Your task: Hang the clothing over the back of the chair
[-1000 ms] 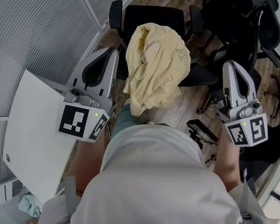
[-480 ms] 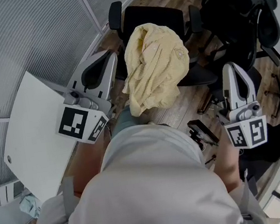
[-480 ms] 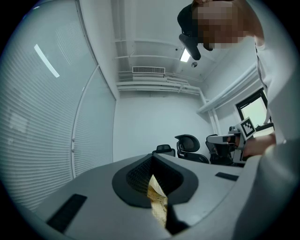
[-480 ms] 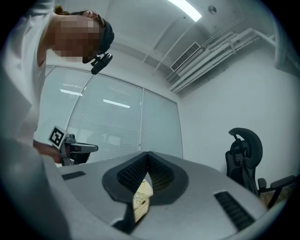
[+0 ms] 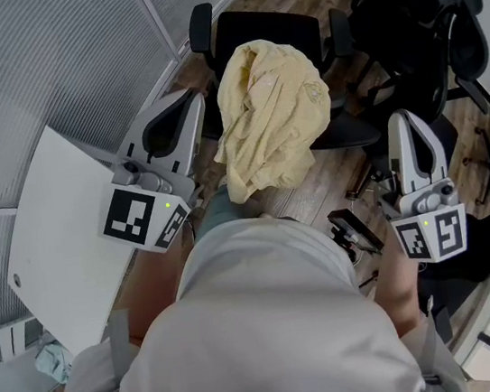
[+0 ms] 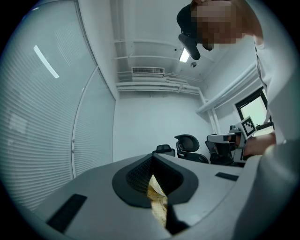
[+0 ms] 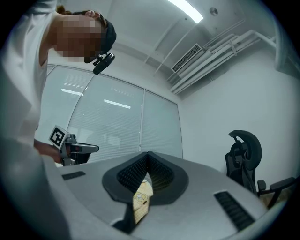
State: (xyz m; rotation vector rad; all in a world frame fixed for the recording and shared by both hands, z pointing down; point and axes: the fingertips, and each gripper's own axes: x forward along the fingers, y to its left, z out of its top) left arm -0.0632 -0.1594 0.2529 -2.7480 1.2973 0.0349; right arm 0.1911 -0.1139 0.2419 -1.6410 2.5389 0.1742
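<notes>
Person wears a pale grey-white short-sleeved top (image 5: 264,325) with grey straps (image 5: 120,346) at the shoulders and a black head-mounted camera (image 6: 188,35). The left gripper (image 5: 185,102) and right gripper (image 5: 407,116) have light grey moulded shells. Each has a dark oval recess with black ribbed pads (image 6: 138,176) and black slots on top. Each carries a marker cube (image 5: 143,217) with black-and-white squares and a small green light.

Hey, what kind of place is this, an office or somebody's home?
Most likely an office: several black swivel chairs, a glass partition wall with blinds, and a white table.
</notes>
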